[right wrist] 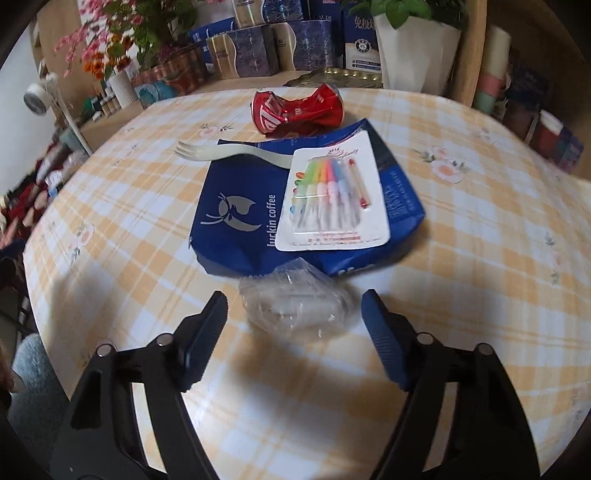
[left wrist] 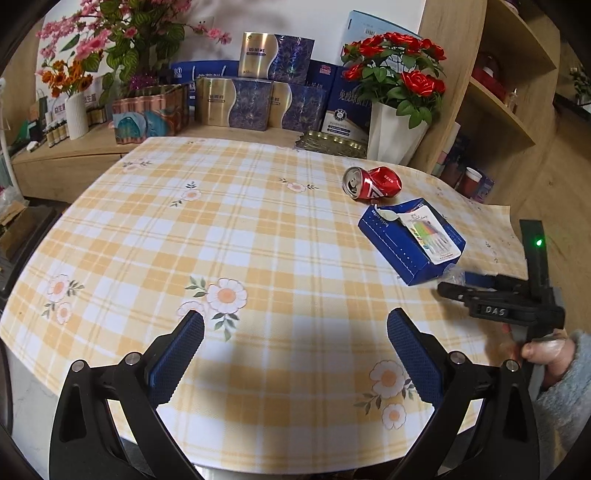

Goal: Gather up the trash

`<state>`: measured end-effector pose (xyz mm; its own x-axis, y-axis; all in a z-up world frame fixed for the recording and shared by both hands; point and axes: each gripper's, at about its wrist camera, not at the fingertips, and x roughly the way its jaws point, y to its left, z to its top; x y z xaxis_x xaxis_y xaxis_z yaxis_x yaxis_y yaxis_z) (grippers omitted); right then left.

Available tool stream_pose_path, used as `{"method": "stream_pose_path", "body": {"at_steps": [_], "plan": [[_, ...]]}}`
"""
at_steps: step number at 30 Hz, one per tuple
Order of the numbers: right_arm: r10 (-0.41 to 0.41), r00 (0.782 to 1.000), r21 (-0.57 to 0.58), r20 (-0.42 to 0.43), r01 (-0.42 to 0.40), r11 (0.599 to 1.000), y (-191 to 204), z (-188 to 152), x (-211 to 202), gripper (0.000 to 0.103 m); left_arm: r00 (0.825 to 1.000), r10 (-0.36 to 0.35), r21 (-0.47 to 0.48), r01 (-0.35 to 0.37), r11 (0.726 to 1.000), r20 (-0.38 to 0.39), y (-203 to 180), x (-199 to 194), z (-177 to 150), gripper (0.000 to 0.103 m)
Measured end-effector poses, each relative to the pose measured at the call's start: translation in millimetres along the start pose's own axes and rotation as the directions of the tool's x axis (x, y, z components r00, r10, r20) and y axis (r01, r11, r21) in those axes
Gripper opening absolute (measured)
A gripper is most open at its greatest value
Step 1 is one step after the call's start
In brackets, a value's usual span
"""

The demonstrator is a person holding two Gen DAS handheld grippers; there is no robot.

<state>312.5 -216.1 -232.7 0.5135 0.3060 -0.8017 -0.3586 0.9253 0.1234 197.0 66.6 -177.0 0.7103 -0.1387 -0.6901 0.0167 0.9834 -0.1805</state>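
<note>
The right claw (right wrist: 294,308) stood wide around the clear wrapper (right wrist: 295,302), seemingly lined up to grab it, while the left claw (left wrist: 295,325) hung wide and empty over the counter (left wrist: 258,229).

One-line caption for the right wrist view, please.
Open right gripper approaches clear wrapper before blue bag bearing candle pack, fork and crushed can.

I'm looking across a table (left wrist: 155,229) wearing a yellow plaid cloth with daisies. Behind it, gold-and-blue gift boxes (left wrist: 232,103) are standing stacked on a wooden counter (left wrist: 66,158), red roses (left wrist: 399,74) are sitting in a white vase (left wrist: 395,136), and pink blossoms (left wrist: 85,33) are leaning beside a ribbed white vase (left wrist: 77,114).
</note>
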Motion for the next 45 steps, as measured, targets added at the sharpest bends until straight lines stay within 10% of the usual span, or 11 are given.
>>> {"method": "stream_pose_path", "body": {"at_steps": [4, 12, 20, 29, 32, 34, 40, 45], "plan": [[-0.003, 0.999, 0.019, 0.033, 0.003, 1.0, -5.8, -2.2, -0.9, 0.05, 0.999, -0.034, -0.014, 0.034, 0.999, -0.01, -2.2, 9.3, 3.0, 0.097], [0.005, 0.984, 0.165, 0.18, -0.035, 0.986, -33.1, -15.6, -28.6, 0.05, 0.981, -0.184, -0.199, 0.168, 0.965, -0.064, 0.9, 39.5, 11.2, 0.097], [-0.01, 0.978, 0.185, 0.209, -0.03, 0.982, -36.0, -16.6, -31.8, 0.05, 0.894, -0.448, -0.455, 0.39, 0.801, -0.023, -10.4, 89.1, 44.8, 0.064], [0.006, 0.978, 0.181, 0.21, -0.045, 0.982, -37.3, -17.9, -31.3, 0.05, 0.871, -0.49, -0.573, 0.409, 0.71, 0.014, -30.3, 149.4, 77.8, 0.048], [0.014, 0.977, 0.195, 0.212, -0.056, 0.979, -41.3, -17.9, -30.9, 0.05, 0.877, -0.48, -0.582, 0.382, 0.718, -0.016, -32.9, 166.9, 78.7, 0.038], [0.018, 0.977, 0.207, 0.212, -0.063, 0.976, -44.0, -18.2, -30.6, 0.05, 0.881, -0.471, -0.565, 0.372, 0.737, -0.036, -35.6, 174.7, 78.6, 0.007], [0.025, 0.978, 0.217, 0.207, -0.071, 0.974, -46.4, -18.8, -29.6, 0.05, 0.894, -0.447, -0.485, 0.381, 0.787, -0.024, -35.8, 161.9, 79.2, 0.005], [0.014, 0.98, 0.216, 0.197, -0.057, 0.975, -45.2, -18.1, -28.3, 0.05, 0.94, -0.341, -0.285, 0.324, 0.902, -0.011, -40.5, 121.3, 95.7, 0.005]]}}
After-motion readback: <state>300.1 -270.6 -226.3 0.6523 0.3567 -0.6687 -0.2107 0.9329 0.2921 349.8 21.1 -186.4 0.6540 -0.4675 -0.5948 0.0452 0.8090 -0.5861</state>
